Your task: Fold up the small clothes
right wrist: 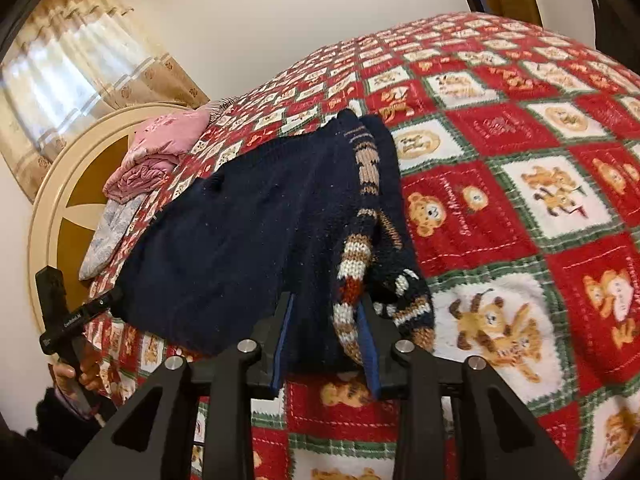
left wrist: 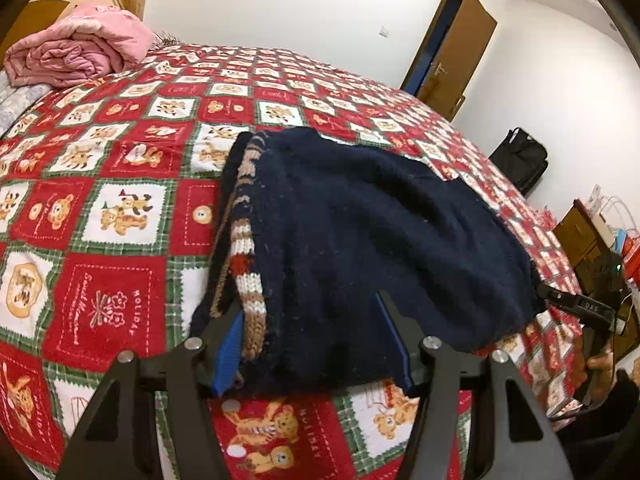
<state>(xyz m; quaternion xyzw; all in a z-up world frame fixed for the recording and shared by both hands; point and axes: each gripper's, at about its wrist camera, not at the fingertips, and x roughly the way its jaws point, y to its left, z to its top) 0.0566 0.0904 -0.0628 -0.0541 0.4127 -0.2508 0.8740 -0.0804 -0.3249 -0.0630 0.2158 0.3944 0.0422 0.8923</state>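
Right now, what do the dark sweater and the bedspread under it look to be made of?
Sweater: chunky knit yarn, likely wool or acrylic; stitches show along the striped trim, matte and fuzzy. Bedspread: soft fleecy or brushed fabric, judging by its napped printed surface.

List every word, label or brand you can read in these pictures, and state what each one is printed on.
"HOLIDAY": on red squares of the bedspread.
"DAS": on the right tool, seen from the left wrist.
"CoolRobot.AI", only just legible: on the left tool, seen from the right wrist.
Cursive stitching on the red squares: too blurred to read.
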